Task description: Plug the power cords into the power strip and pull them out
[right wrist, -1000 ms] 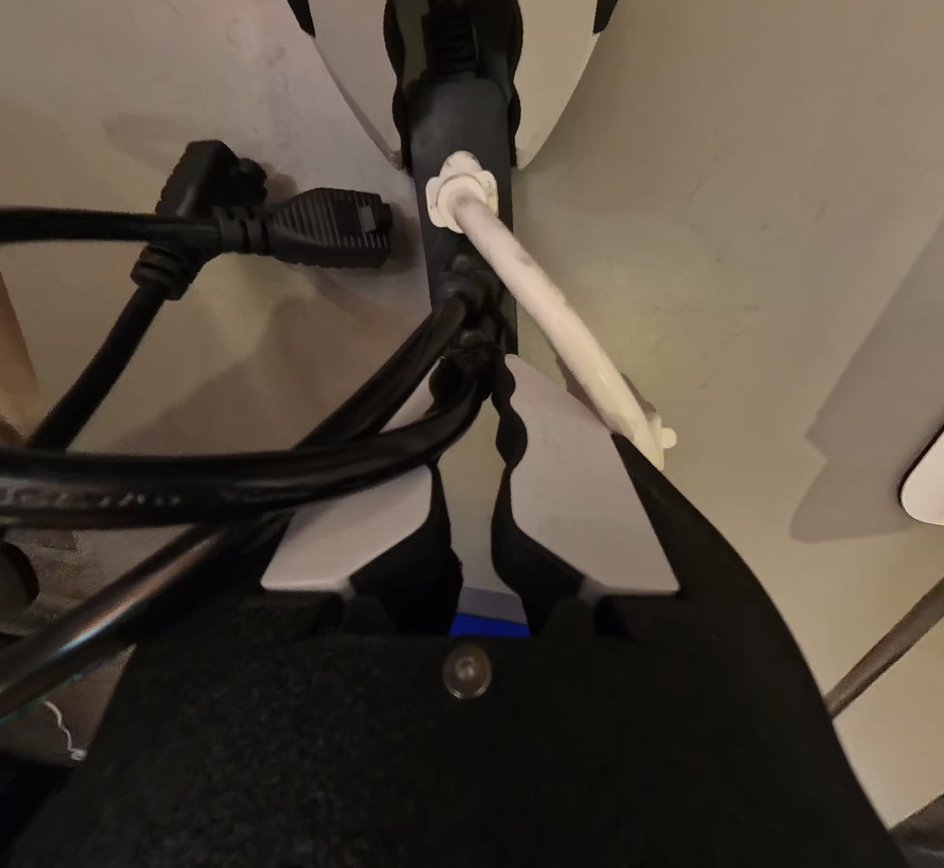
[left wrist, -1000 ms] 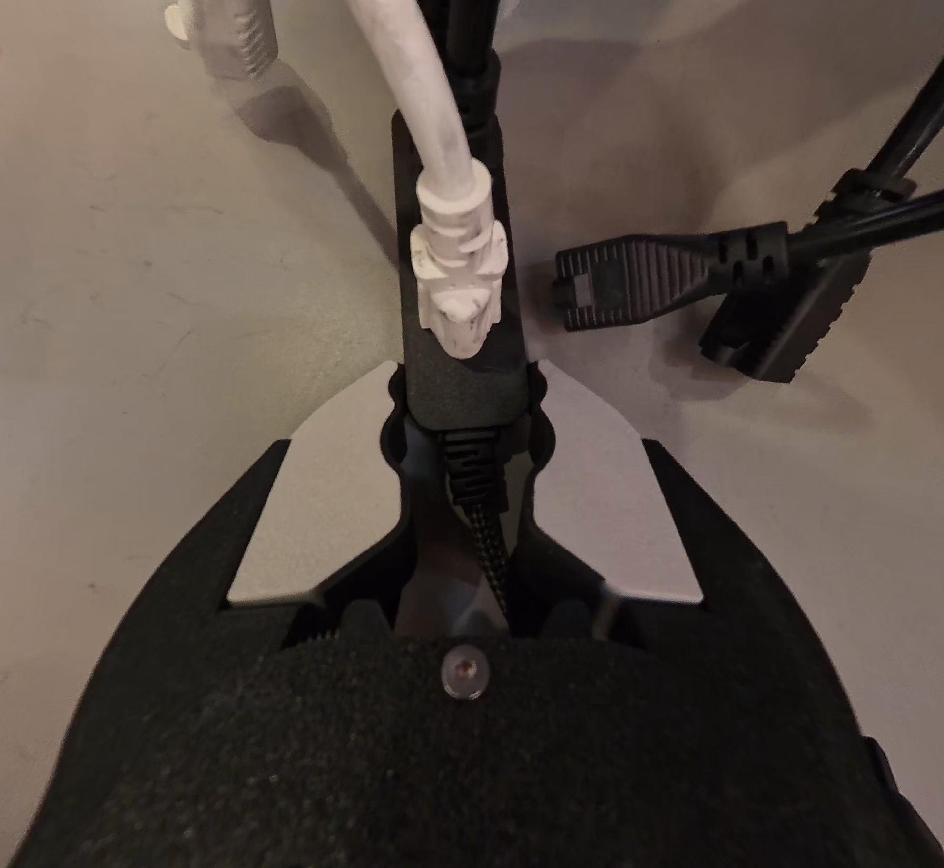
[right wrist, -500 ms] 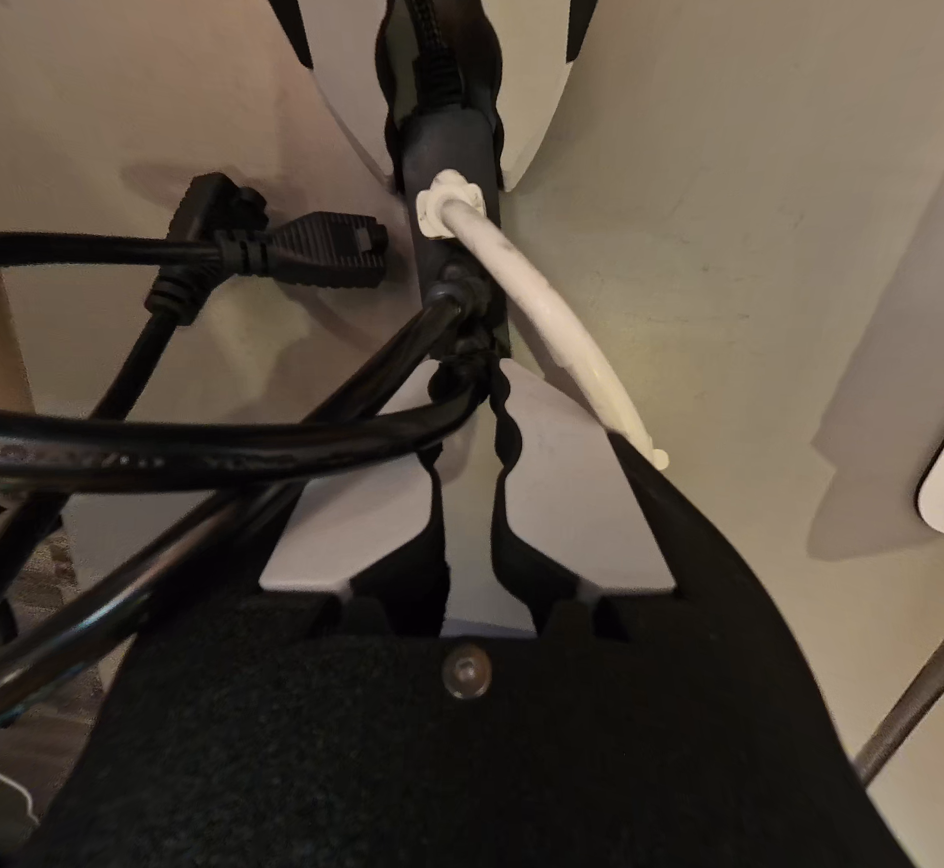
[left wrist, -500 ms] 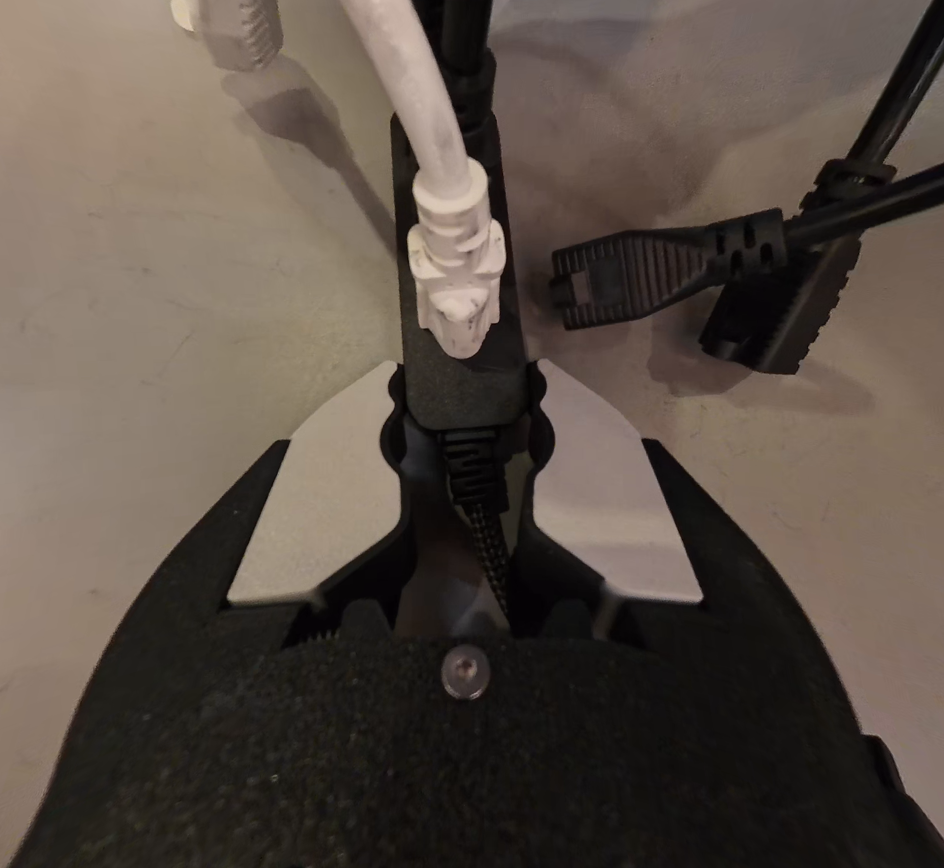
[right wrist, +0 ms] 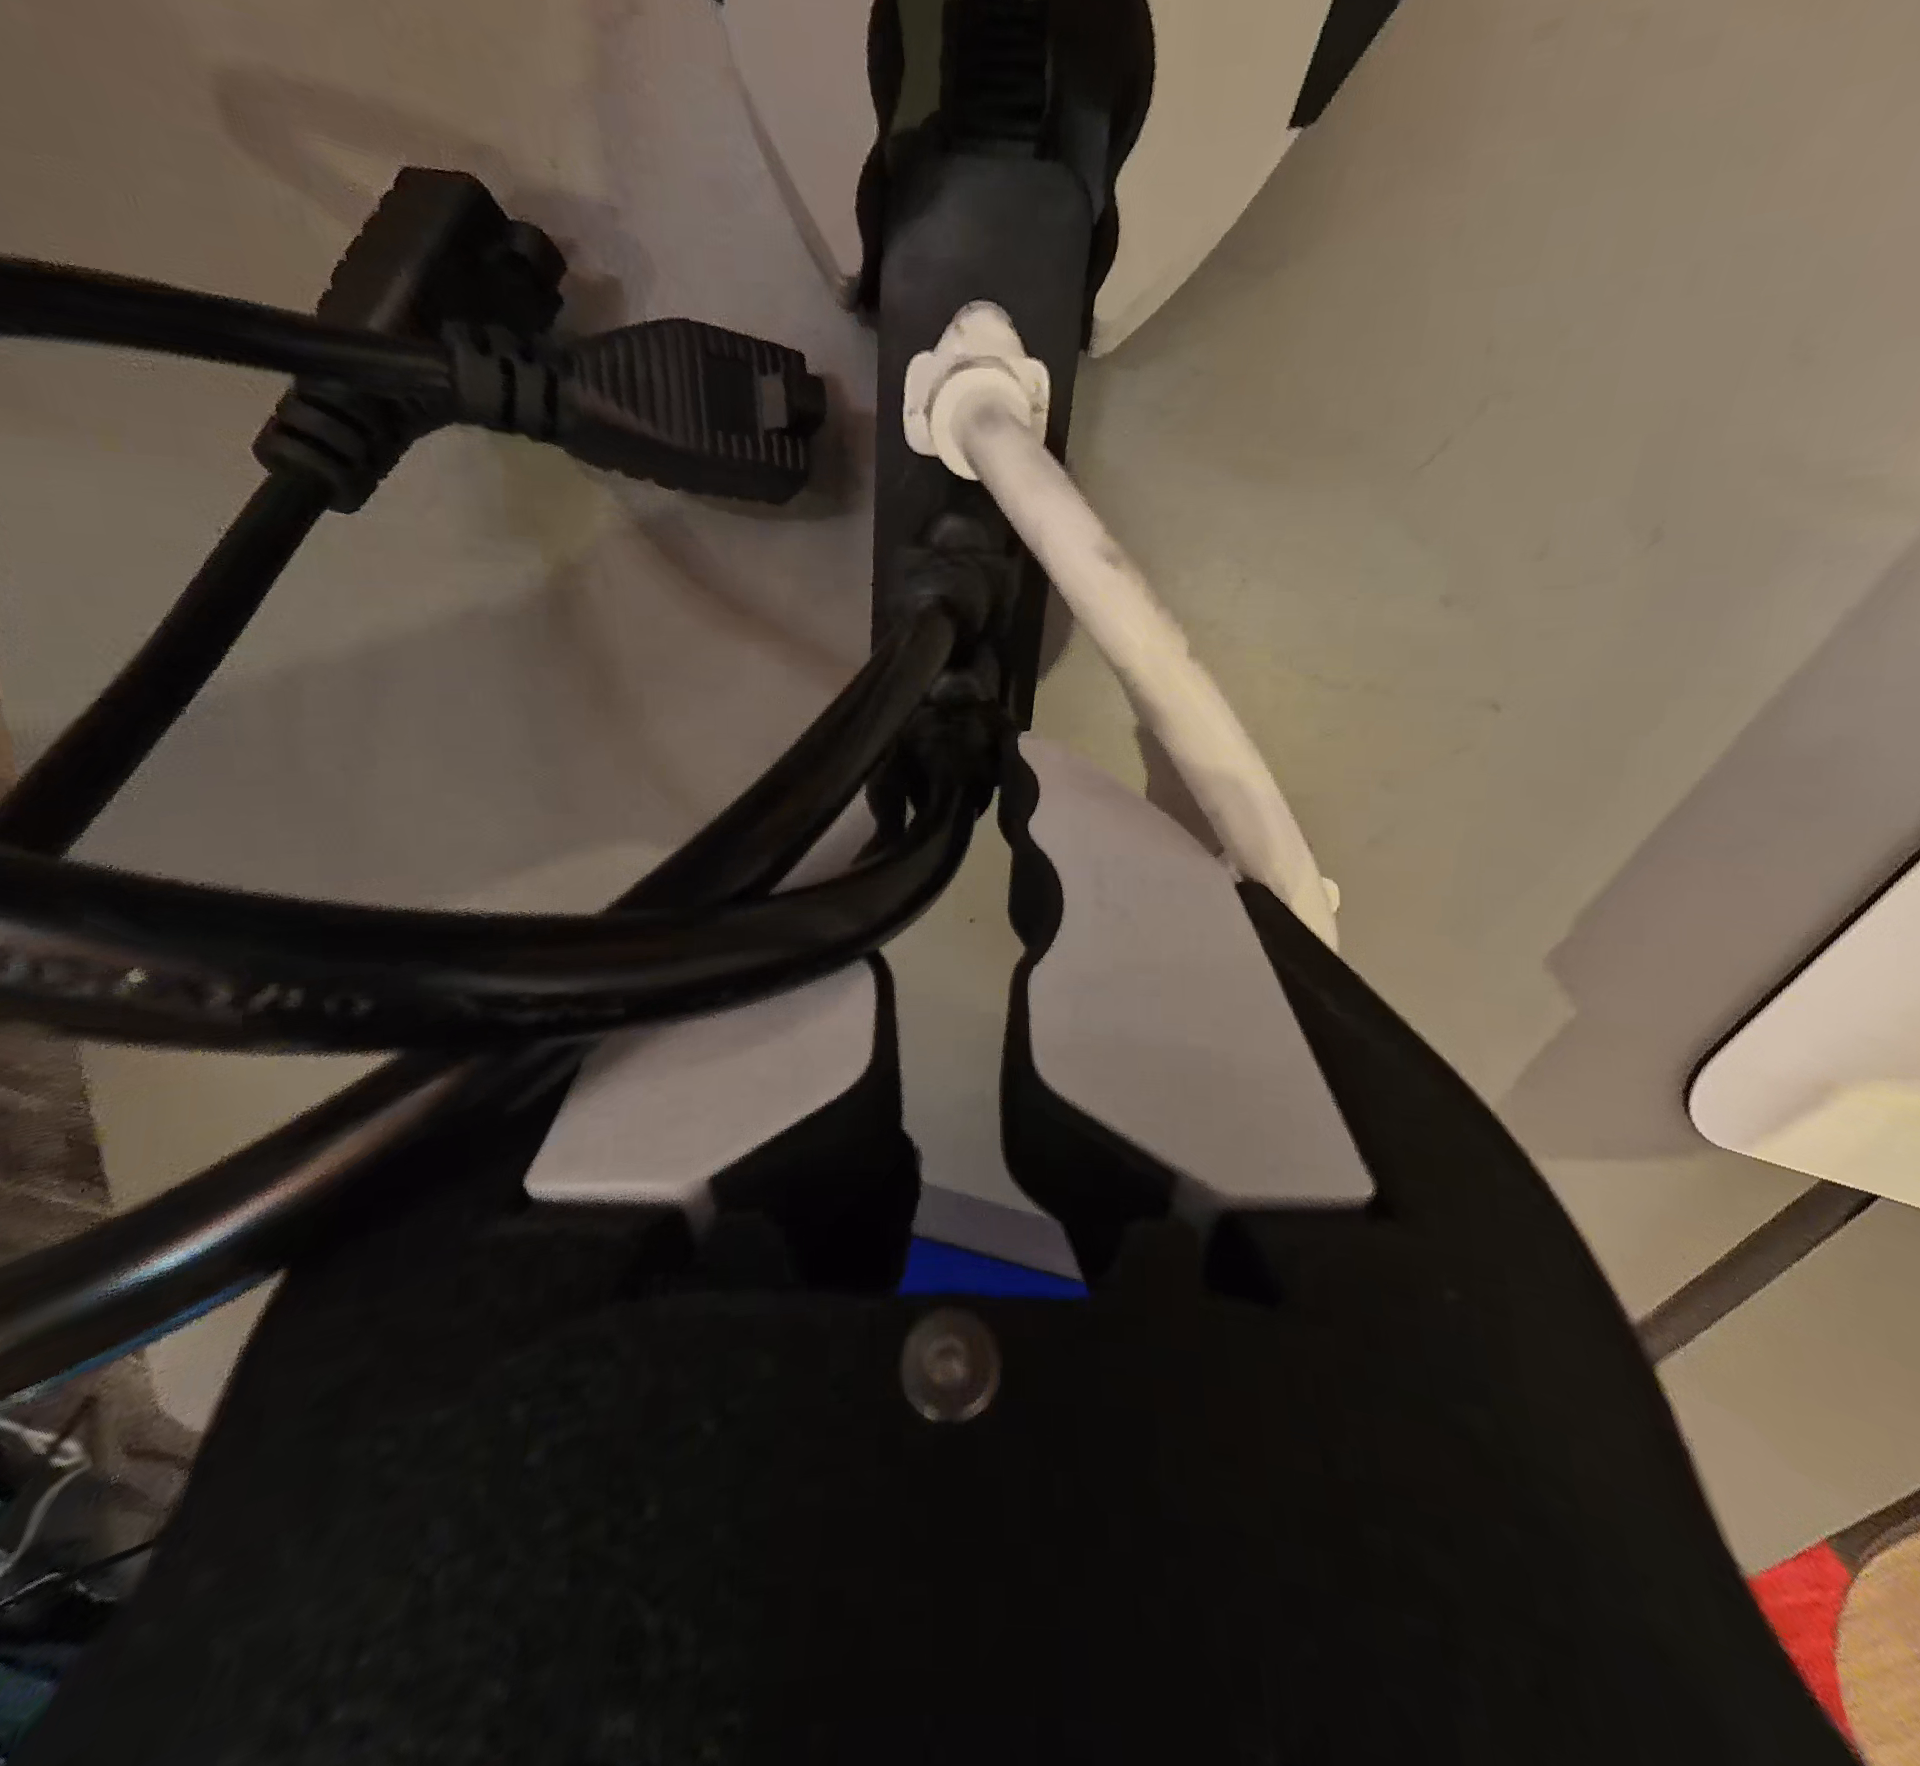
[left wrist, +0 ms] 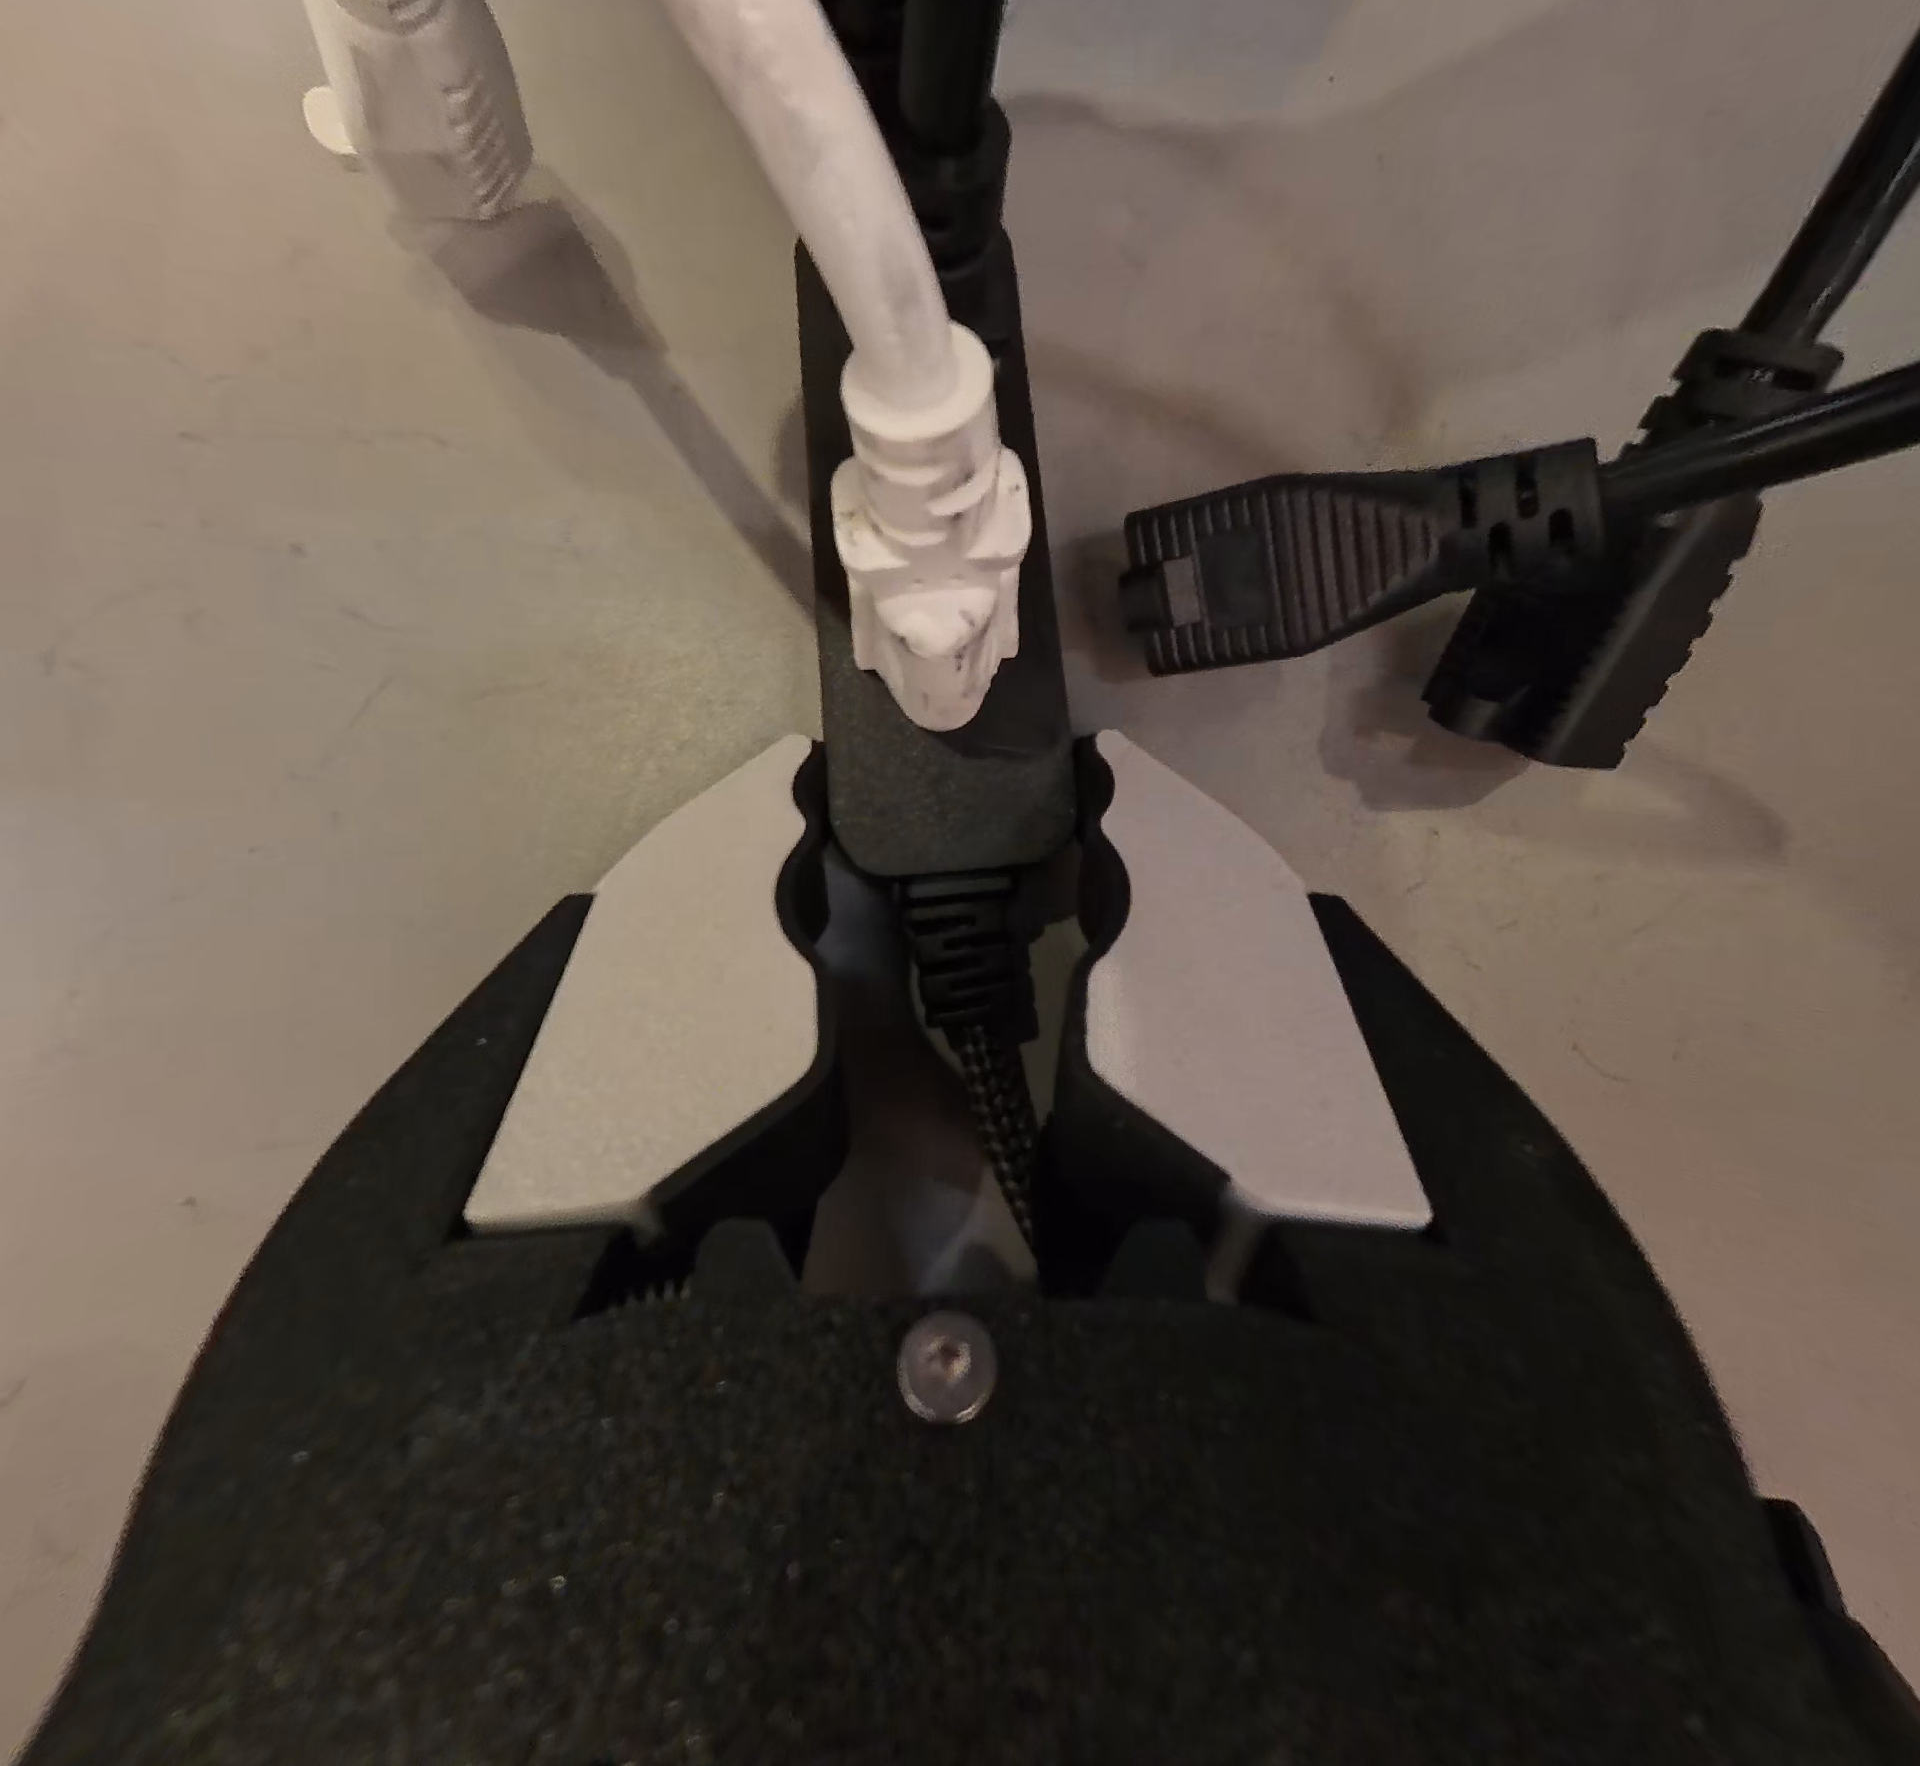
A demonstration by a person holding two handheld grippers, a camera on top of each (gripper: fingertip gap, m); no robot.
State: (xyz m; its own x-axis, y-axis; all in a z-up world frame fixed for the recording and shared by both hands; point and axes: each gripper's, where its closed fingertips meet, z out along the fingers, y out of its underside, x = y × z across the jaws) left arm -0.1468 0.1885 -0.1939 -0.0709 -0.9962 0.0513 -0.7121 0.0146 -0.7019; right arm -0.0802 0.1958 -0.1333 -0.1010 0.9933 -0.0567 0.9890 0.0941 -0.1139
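A narrow black power strip (left wrist: 940,791) lies on a pale table. My left gripper (left wrist: 945,771) is shut on its near end, with the strip's braided cord running back between the fingers. A white plug (left wrist: 930,573) sits in the strip, and black plugs stand beyond it. In the right wrist view the strip (right wrist: 977,251) runs away from me with the white plug (right wrist: 977,386) in it. My right gripper (right wrist: 956,781) is closed narrowly on the nearest black plug (right wrist: 951,729). Black cords (right wrist: 416,947) hide its left fingertip.
Two loose black connectors (left wrist: 1288,573) (left wrist: 1590,646) lie right of the strip; they also show in the right wrist view (right wrist: 686,417). A loose white connector (left wrist: 416,85) hangs at the far left. A white rounded object (right wrist: 1818,1072) and a metal rod (right wrist: 1745,1269) are at the right. The gap from one gripper's tips to the other's is roughly 9 centimeters.
Both grips are unchanged. The loose white connector has shifted slightly and looks blurred. The right wrist view has swayed a little over the strip.
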